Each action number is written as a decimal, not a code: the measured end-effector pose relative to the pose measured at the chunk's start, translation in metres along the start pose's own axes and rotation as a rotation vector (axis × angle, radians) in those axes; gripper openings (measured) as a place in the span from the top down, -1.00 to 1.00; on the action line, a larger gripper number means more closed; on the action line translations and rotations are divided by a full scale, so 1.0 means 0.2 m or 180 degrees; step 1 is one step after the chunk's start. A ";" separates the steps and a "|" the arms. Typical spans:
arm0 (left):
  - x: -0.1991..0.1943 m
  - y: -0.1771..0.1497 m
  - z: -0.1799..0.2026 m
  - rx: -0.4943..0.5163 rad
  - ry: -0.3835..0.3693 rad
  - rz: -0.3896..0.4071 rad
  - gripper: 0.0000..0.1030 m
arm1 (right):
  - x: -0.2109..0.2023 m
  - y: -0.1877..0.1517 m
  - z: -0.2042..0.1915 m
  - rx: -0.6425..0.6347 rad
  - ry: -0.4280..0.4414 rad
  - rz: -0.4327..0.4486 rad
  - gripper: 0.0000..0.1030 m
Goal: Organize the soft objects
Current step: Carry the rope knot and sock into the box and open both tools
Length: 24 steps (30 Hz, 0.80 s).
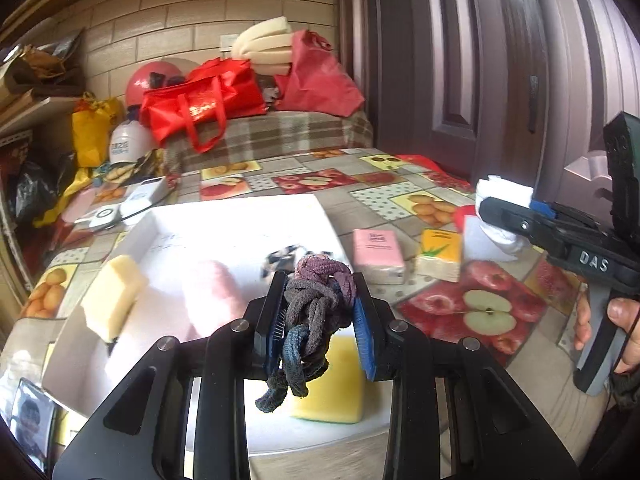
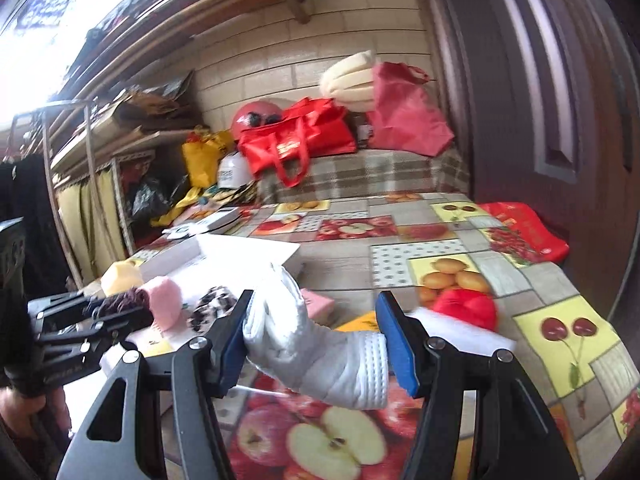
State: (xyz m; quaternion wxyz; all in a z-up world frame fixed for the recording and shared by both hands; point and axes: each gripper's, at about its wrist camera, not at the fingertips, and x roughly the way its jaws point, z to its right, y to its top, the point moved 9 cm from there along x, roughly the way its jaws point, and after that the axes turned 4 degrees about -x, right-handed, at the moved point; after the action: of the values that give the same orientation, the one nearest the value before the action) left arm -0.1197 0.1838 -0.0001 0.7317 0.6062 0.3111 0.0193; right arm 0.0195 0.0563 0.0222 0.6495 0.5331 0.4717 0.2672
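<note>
My left gripper [image 1: 320, 280] is shut on a bundle of dark grey and purple knit bands [image 1: 316, 312]. It hangs over a white tray [image 1: 240, 216]. The tray holds a yellow sponge [image 1: 328, 384], a cream foam block [image 1: 114, 296], a pink soft roll [image 1: 212, 292] and a black-and-white piece [image 1: 280, 258]. My right gripper [image 2: 316, 300] is shut on a rolled white sock [image 2: 316, 352] above the apple-print tablecloth, to the right of the tray. The left wrist view shows the right gripper [image 1: 496, 200] with the sock [image 1: 502, 192], and a hand [image 1: 620, 312] on its handle.
A pink tissue pack [image 1: 378, 254] and a yellow one [image 1: 438, 254] lie right of the tray. A red soft object [image 2: 468, 306] sits further right. White devices with a cable [image 1: 136, 200] lie behind the tray. Red bags [image 1: 200, 100] crowd the bench at the back, and a dark door [image 1: 460, 60] stands to the right.
</note>
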 end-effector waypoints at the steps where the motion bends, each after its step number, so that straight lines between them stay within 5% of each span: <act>1: -0.01 0.00 -0.04 -0.0043 0.0038 0.0005 0.42 | 0.02 0.00 -0.04 -0.0042 0.0046 -0.0016 -0.18; 11: -0.08 -0.03 -0.49 -0.0328 0.0474 0.0027 0.42 | 0.17 -0.01 -0.36 -0.0307 0.0500 -0.0178 -0.18; 18: -0.02 -0.05 -0.35 -0.0009 0.0076 -0.0149 0.42 | 0.32 -0.04 -0.60 -0.0506 0.0918 -0.0419 -0.18; 24: 0.14 -0.13 -0.34 0.0000 -0.0055 -0.0693 0.42 | 0.46 -0.11 -0.74 -0.0749 0.1166 -0.0805 -0.18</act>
State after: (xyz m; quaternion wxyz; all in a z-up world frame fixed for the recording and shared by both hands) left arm -0.1381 0.2471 -0.0397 0.7322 0.5689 0.3688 -0.0655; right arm -0.0789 0.1933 -0.0265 0.6391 0.3332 0.6102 0.3290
